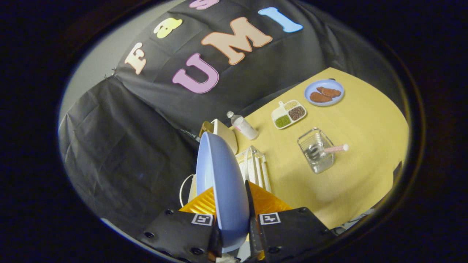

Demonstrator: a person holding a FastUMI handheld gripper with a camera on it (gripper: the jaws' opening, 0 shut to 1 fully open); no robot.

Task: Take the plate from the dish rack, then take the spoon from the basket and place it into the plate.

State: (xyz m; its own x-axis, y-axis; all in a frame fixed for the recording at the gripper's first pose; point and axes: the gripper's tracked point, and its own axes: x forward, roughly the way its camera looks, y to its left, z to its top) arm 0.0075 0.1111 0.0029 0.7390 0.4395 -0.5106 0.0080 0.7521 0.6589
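A blue plate [221,182] stands on edge between my fingers, and my gripper [232,204] is shut on its rim. The plate is tilted and lifted above the white dish rack [256,164], which stays on the yellow table [358,175] just beyond the fingers. A cream plate [226,133] remains in the rack behind the blue one. Farther off to the right sits a clear wire basket [316,151] holding a spoon with a pink handle [336,148] that sticks out over the basket's edge.
A small clear bottle [243,126] lies beside the rack. A white divided tray of grains [289,114] and a blue plate with brown food [324,92] sit farther back. Black cloth hangs behind and to the left of the table.
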